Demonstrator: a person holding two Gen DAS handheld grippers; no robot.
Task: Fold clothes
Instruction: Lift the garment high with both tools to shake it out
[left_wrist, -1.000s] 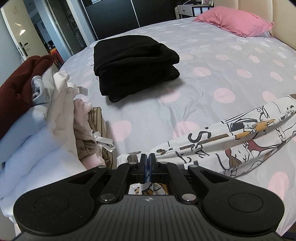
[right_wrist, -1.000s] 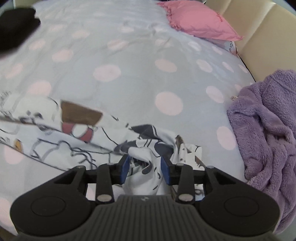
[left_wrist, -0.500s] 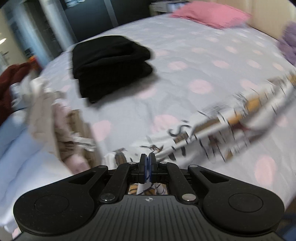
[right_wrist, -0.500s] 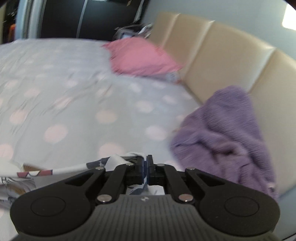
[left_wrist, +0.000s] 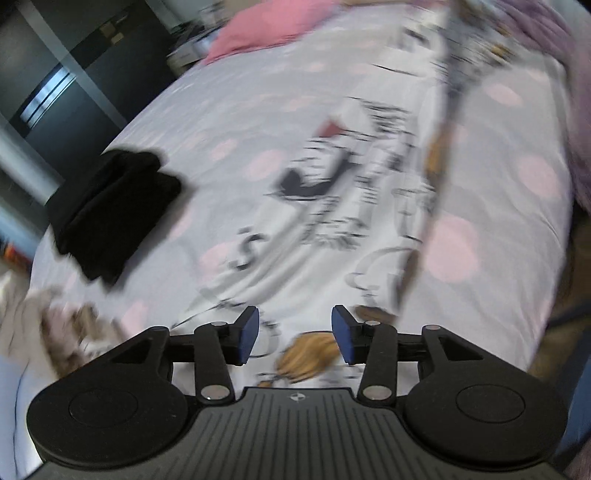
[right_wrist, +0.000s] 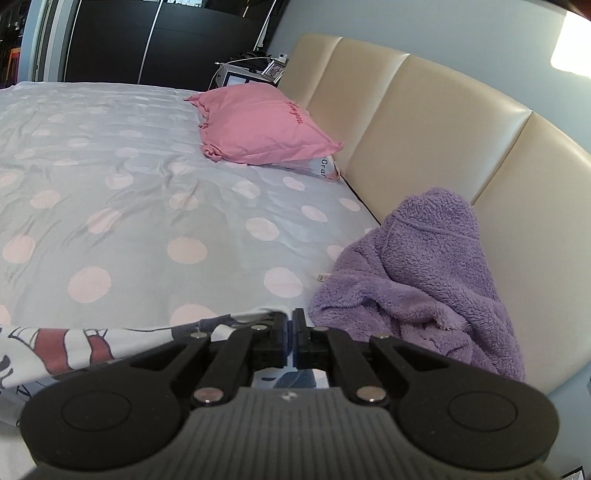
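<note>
Folding a cartoon-printed garment spread across the polka-dot bed, near the bed's right edge and headboard end. Left gripper spread, jaws just opened, nothing pinched between the blue pads, printed cloth lying loose beneath; view heavily blurred. Right gripper pressed together on an edge of the same garment, cloth drawn taut toward the bed's left side. For a clean fold, judged best: keep the right pinch firm, re-grasp the free edge with the left at a matching corner, then carry both edges over together so the layers meet squarely without dragging the sheet. Garment thin, limp, smooth woven or jersey cloth, white with black line drawings and red and ochre patches, prone to creasing. Purple fleece thick, nubby, heaped against the padded cream headboard. Black stack already folded, blocky, toward the bed's far left edge. Pink pillow soft and puckered at the seams.
</note>
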